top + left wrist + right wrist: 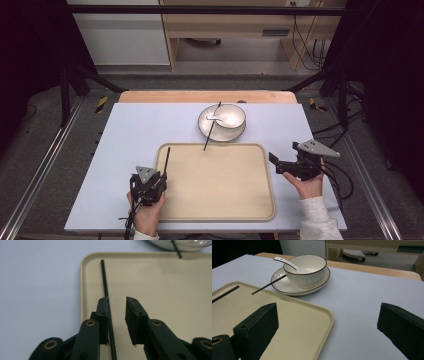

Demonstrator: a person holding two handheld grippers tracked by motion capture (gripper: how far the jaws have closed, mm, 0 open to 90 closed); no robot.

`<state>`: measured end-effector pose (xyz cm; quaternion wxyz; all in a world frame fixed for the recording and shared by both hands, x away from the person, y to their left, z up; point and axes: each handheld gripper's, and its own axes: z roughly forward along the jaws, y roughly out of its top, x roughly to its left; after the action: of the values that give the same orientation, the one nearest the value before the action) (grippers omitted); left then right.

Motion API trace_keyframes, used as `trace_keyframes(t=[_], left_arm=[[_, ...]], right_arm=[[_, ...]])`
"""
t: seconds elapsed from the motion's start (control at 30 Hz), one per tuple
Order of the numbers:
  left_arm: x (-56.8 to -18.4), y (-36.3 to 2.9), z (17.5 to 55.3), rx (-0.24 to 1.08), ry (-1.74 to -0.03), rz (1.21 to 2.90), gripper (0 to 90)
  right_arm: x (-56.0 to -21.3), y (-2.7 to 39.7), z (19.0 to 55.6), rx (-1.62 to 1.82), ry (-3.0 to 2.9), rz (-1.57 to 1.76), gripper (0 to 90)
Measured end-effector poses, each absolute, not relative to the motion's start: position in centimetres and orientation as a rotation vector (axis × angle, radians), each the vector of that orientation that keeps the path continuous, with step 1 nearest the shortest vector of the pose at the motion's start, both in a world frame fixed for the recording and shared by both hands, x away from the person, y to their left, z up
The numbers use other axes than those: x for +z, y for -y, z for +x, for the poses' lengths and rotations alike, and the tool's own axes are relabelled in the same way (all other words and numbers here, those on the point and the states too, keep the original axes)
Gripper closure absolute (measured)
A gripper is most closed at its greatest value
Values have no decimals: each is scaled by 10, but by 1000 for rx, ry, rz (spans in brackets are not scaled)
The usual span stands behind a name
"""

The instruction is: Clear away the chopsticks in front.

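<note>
1. Black and thin, the chopstick [105, 282] we are working on lies along the left edge of the beige tray [220, 200], pointing from near to far.
2. Our left gripper [148, 186] sits over the near left part of the tray. In the left gripper view its jaws stand partly open — the stick runs against the inner face of the left jaw, and the right jaw is clear of it, so nothing is clamped.
3. Our right gripper [285, 165] hovers just beyond the right edge of the tray, over the white table [130, 130]. Its jaws are spread wide and hold nothing.
4. We judge the stick to be light, stiff and smooth, so it may roll or swivel if pinched off-centre. Its slim round body gives the pads little to bite on.
5. A hold nearer its middle, squarely across the shaft, would probably keep it from tipping — gripped at the near end, the far end could sag or swing.
6. Farther off, a second chopstick [212, 127] leans from the white bowl [229, 116] down to the far rim of the tray. That bowl stands on a saucer [287, 286] with a spoon [287, 263] in it, and looks breakable, so we should move gently near it.
</note>
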<state>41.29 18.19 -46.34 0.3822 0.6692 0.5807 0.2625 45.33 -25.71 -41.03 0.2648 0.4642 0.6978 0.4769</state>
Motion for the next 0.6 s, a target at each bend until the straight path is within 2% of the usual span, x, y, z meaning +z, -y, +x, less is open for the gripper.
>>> trace_keyframes(t=[0.23, 0.3, 0.6], left_arm=[[-445, -180, 424, 682, -1368, 1713, 636], [-437, -178, 431, 619, -1313, 1707, 562], [-413, -170, 459, 654, -1195, 1751, 453]], right_arm=[[-409, 258, 453, 1290, -1876, 1251, 39], [-409, 259, 453, 1293, -1877, 1253, 38], [-408, 260, 453, 1292, -1867, 1254, 37]])
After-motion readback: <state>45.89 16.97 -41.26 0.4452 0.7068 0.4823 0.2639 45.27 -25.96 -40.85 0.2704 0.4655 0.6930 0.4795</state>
